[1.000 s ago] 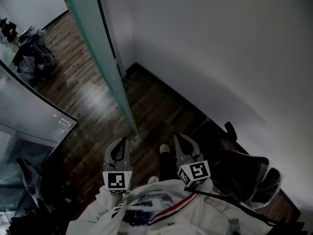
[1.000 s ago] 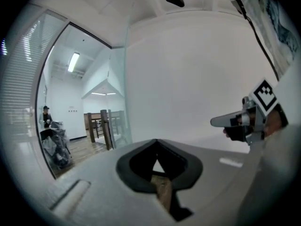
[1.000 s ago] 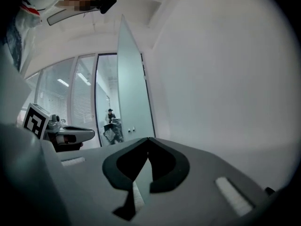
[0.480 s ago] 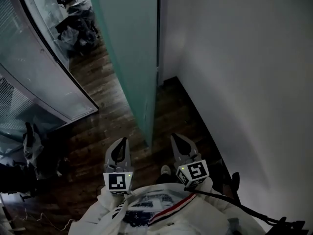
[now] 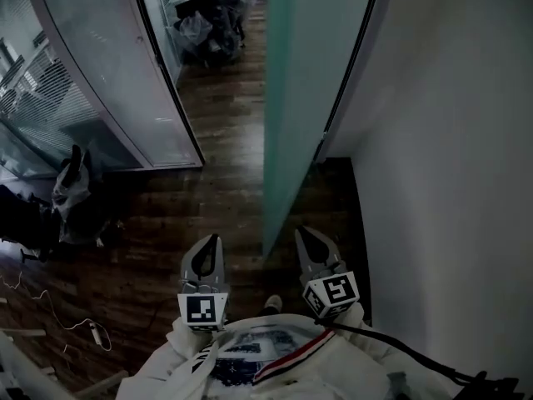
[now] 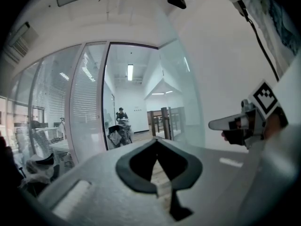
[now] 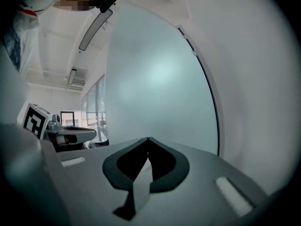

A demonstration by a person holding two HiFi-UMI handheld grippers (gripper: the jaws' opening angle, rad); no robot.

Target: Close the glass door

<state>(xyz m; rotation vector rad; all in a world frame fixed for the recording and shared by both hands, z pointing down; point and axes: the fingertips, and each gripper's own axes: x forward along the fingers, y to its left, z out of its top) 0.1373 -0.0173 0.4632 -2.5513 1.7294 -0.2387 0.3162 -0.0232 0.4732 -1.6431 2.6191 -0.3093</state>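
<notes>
Swinging across the head view, the tall frosted pale-green glass door (image 5: 304,98) has gone from a slant at 11 o'clock a second ago to standing almost straight ahead at 12 o'clock. The curved clear glass partition (image 5: 108,73) has come in to fill the 10 o'clock side. Both tongs have kept their place low in the picture.

The left gripper (image 5: 210,240) sits at 7 o'clock and the right gripper (image 5: 301,232) at 5 o'clock. The door's lower corner comes down between the two tips, a little beyond them and touching neither. Its far edge runs along a thin black door frame strip (image 5: 350,65) at 1 o'clock.

The left tongs are closed tip to tip with nothing between them. The right tongs are likewise closed and empty, and they point at the door's face, which fills most of the right gripper view.

A dark wooden plank floor (image 5: 225,190) runs under everything, and a plain white wall (image 5: 450,157) takes up 3 o'clock. A heap of dark bags (image 5: 208,23) lies far off at 12 o'clock, and a thin white cable (image 5: 58,319) trails at 8 o'clock. The toe of a pale shoe (image 5: 271,304) shows at 6 o'clock between the grippers.
</notes>
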